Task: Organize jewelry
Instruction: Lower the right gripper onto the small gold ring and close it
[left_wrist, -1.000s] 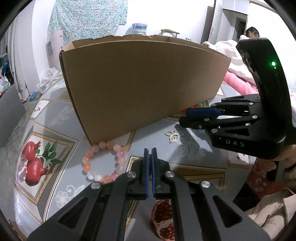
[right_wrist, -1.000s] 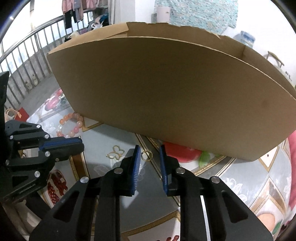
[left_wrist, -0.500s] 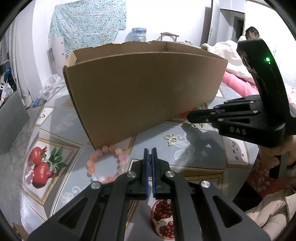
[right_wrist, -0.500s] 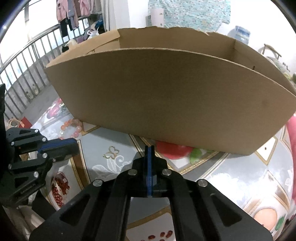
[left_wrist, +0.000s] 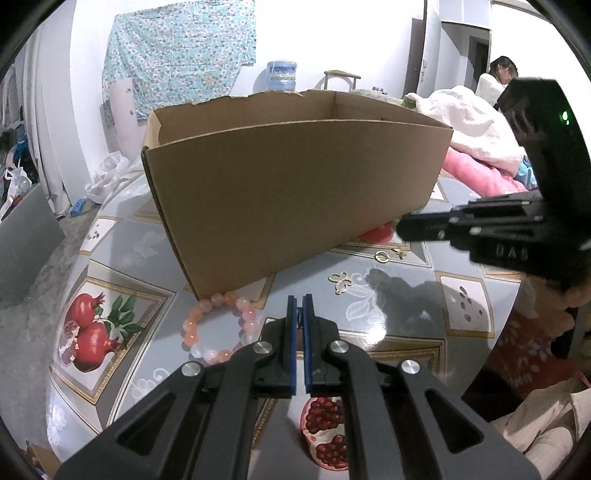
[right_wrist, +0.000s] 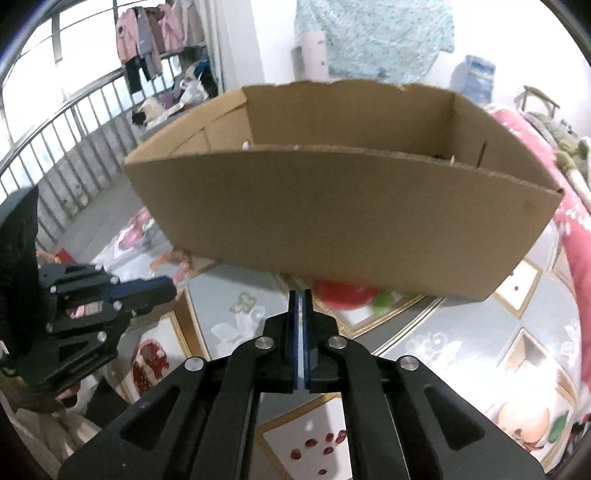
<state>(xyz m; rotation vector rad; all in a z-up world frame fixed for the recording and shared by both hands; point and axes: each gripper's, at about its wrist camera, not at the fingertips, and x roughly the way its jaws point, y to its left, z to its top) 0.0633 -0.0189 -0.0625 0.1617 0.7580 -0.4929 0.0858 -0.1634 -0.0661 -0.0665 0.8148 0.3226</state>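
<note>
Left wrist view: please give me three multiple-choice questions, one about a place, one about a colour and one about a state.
1. Where does the bead bracelet lie?
A) on the table, at the near corner of the cardboard box
B) inside the box
C) in a gripper

2. Its beads are:
A) blue
B) pink, orange and whitish
C) black

3. The box is:
A) taped shut
B) flattened
C) open on top

Answers: 1 A, the beads rest on the tablecloth by that corner; 2 B, these colours show plainly; 3 C, its inner walls are visible.
</note>
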